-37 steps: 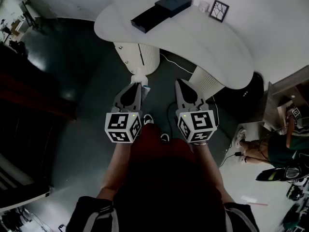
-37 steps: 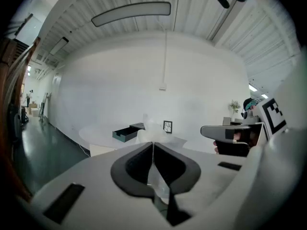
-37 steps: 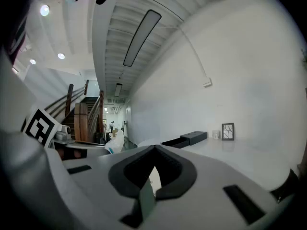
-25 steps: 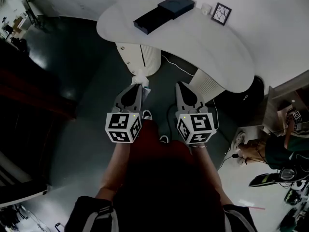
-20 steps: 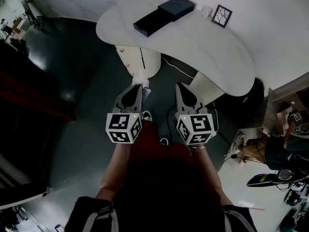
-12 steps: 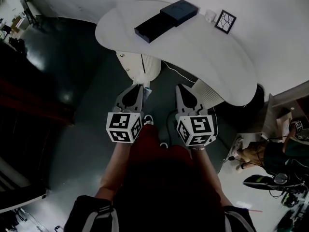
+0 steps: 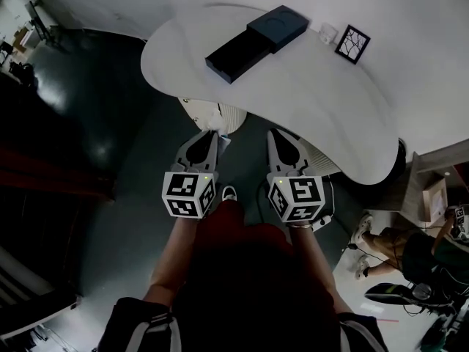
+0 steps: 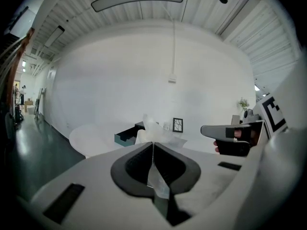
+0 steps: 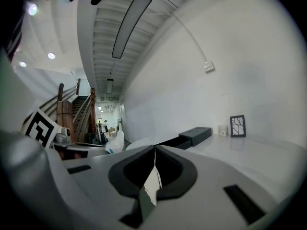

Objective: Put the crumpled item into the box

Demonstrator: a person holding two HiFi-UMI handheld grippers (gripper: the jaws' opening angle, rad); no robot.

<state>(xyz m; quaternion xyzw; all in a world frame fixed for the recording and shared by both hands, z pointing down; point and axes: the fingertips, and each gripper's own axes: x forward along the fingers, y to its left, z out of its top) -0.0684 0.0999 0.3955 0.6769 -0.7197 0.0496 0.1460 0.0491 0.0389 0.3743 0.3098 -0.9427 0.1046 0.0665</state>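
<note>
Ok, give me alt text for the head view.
Looking down, the left hand-held gripper is shut on a crumpled white item, the right hand-held gripper shut and empty beside it. Ahead, a white table carries an open dark box and a small framed picture.

Counts:
- 2 grippers: left gripper, right gripper
- 1 crumpled item
- 1 dark box
- 1 framed picture
- 1 small white cup
- 1 white tabletop
- 2 ribbed pedestals under it: left pedestal, right pedestal
- 1 seated person, lower right
</note>
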